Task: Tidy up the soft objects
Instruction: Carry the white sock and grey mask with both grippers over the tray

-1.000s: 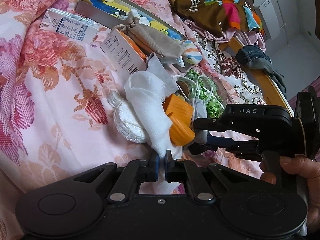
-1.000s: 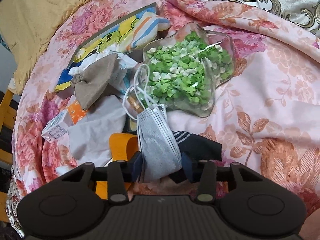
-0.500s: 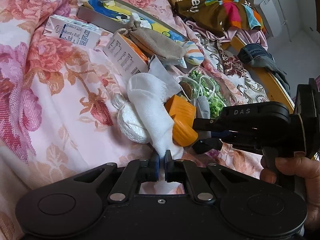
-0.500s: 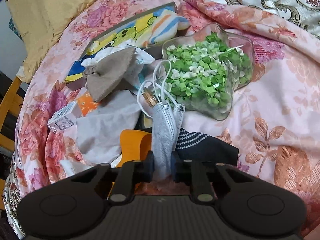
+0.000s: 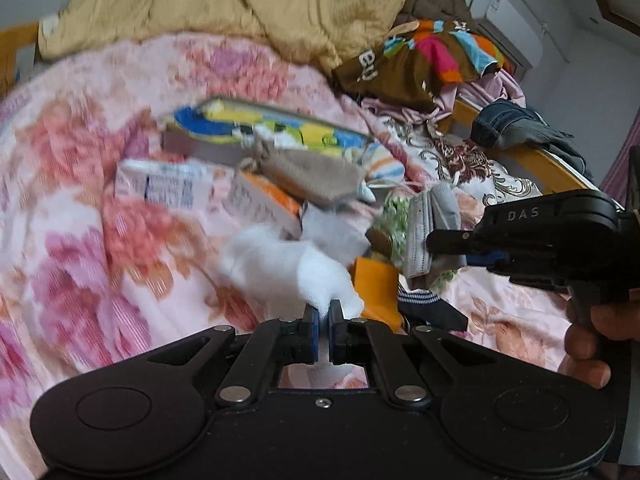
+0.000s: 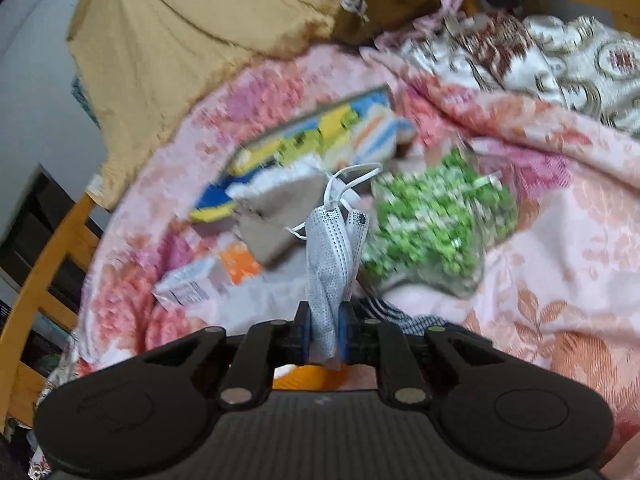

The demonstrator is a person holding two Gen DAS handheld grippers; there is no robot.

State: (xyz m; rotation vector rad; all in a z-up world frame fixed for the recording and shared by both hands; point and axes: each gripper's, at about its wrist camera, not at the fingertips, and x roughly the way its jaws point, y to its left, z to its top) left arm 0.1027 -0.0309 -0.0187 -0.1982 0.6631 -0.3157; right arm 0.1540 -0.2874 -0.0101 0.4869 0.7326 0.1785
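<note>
Left tool [image 5: 324, 312] pinches white cloth [image 5: 288, 268]; right tool [image 6: 325, 322] tilted downward, clamps mask [image 6: 330, 256].

Two tools are in view: the left tool [image 5: 323, 312] and the right tool [image 6: 325, 320]. One white cloth [image 5: 288, 264] shows. One grey face mask [image 6: 334, 256] shows, with white ear loops whose number cannot be told. There are two printed cartons, a white one [image 5: 164, 190] and an orange-and-white one [image 5: 264, 204]. One tan drawstring pouch [image 5: 312, 178], one flat box with a cartoon lid [image 5: 260, 128] and one striped pouch [image 5: 380, 166] lie on the bed. One clear dish [image 6: 436, 228] holds green and white pieces too many and too blurred to count. One orange item [image 5: 376, 292] and one dark dotted cloth [image 5: 428, 308] show. One hand [image 5: 596, 340] is visible.
</note>
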